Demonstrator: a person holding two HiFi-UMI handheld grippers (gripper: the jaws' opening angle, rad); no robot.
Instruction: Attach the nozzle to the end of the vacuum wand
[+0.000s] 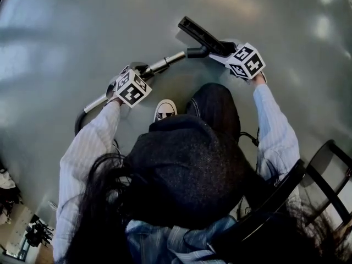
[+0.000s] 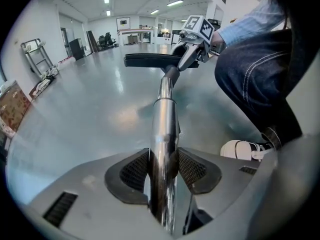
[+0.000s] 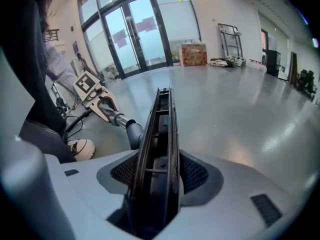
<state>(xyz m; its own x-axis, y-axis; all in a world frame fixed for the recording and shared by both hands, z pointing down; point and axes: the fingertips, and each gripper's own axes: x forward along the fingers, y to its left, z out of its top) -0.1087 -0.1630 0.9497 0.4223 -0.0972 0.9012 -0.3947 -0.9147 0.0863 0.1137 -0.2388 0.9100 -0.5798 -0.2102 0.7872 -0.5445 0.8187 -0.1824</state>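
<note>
At the left of the head view, your left gripper [image 1: 142, 73] is clamping the vacuum wand [image 1: 165, 64] above the grey floor [image 1: 66, 32]. In the left gripper view the jaws are closing on the chrome tube [image 2: 164, 119], with both pads pressing its sides. The wand is running from the centre left of the frame up toward the centre, and a dark hose [image 1: 78, 122] is curving away from its lower end.

Your shoe [image 1: 164, 110] is resting on the floor just below the wand.

At the upper centre, the black nozzle [image 1: 201, 36] is meeting the wand's upper end at its neck. I cannot tell whether it is fully seated.

Right of that, your right gripper [image 1: 221, 48] is holding the nozzle. In the right gripper view the jaws are gripping the nozzle's long body [image 3: 160, 134] edge-on, pads against both faces.

A dark chair [image 1: 324, 175] is standing at the lower right.
</note>
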